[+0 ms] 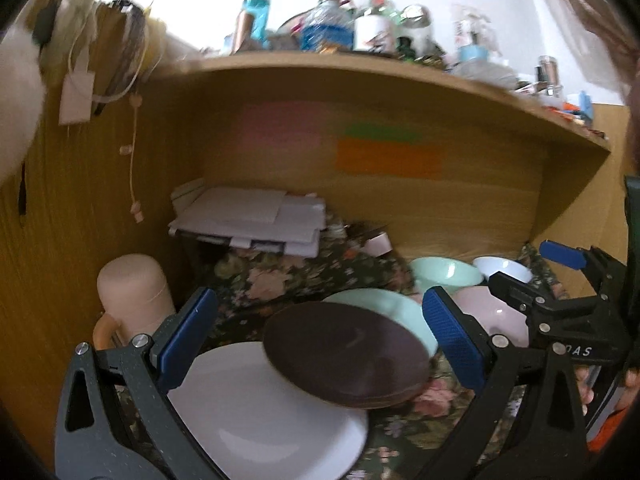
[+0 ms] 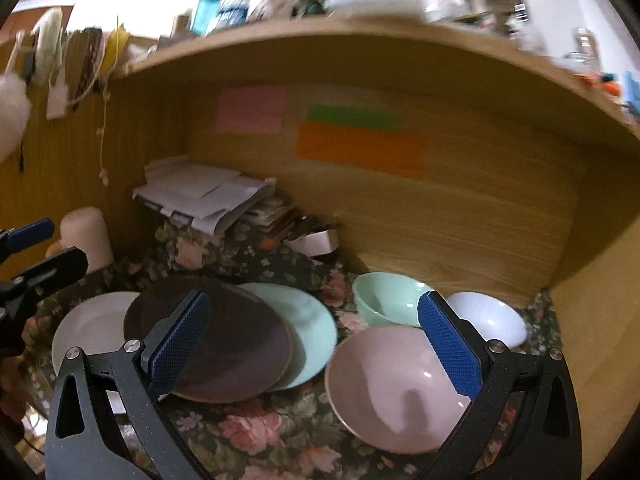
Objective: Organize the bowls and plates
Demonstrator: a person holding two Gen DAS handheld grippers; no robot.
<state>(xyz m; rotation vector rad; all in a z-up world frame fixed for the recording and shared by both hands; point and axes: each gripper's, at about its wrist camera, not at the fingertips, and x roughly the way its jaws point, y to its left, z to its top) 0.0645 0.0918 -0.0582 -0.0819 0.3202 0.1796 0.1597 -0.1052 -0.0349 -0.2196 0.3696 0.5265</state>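
plates [image 1: 344,356] are seen from the left wrist overlapping near the desk's front edge, the dark one directly ahead between the released fingers of the left gripper [image 1: 320,340]. from the right wrist, the pink bowl [image 2: 396,388] lies ahead-right of the right gripper [image 2: 316,344], fingers spread, nothing grasped; this gripper is judged nearer the bowls.

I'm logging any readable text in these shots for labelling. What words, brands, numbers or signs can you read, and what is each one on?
"DAS": white letters on the black body of the right tongs, seen from the left wrist view; a letter before them may be cut off.
Bottles on the top shelf: labels too blurred to read.
Pink, green and orange sticky notes: no writing legible.
Stacked papers: nothing readable.
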